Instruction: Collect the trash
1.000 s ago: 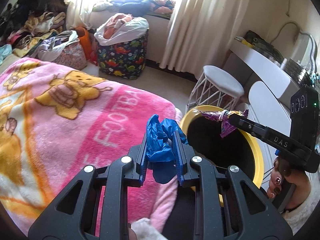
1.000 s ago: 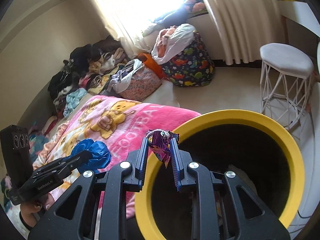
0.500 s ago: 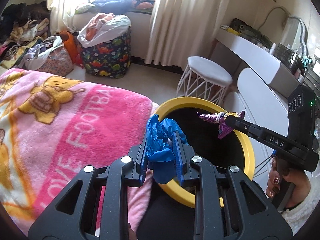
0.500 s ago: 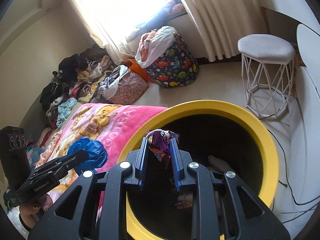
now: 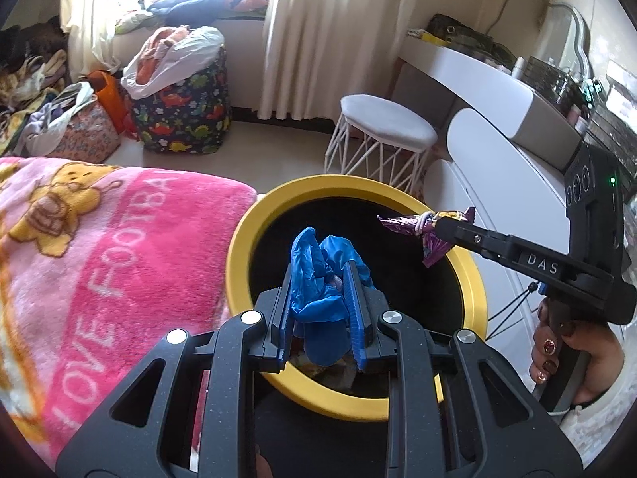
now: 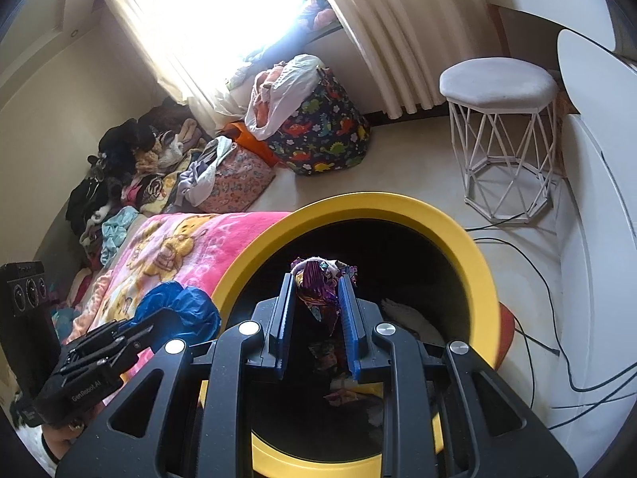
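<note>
Both grippers clamped, angled down over the yellow-rimmed bin (image 5: 239, 247).
Left gripper (image 5: 321, 279) pinches a blue glove (image 5: 318, 263) above the bin's near-left rim; right gripper (image 6: 317, 286) pinches a purple wrapper (image 6: 318, 283) above the opening. Right hand (image 5: 565, 354) wraps its handle beside the bin.

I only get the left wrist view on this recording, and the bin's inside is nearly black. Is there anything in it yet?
Observer: Yes. The right wrist view shows a white crumpled piece and colourful wrappers lying in the yellow-rimmed bin.
Operator: Is the right gripper truly clamped on that purple wrapper? I only see it side-on.
Observer: Yes. Both blue pads of the right gripper press the purple wrapper, which hangs over the bin's dark opening.
</note>
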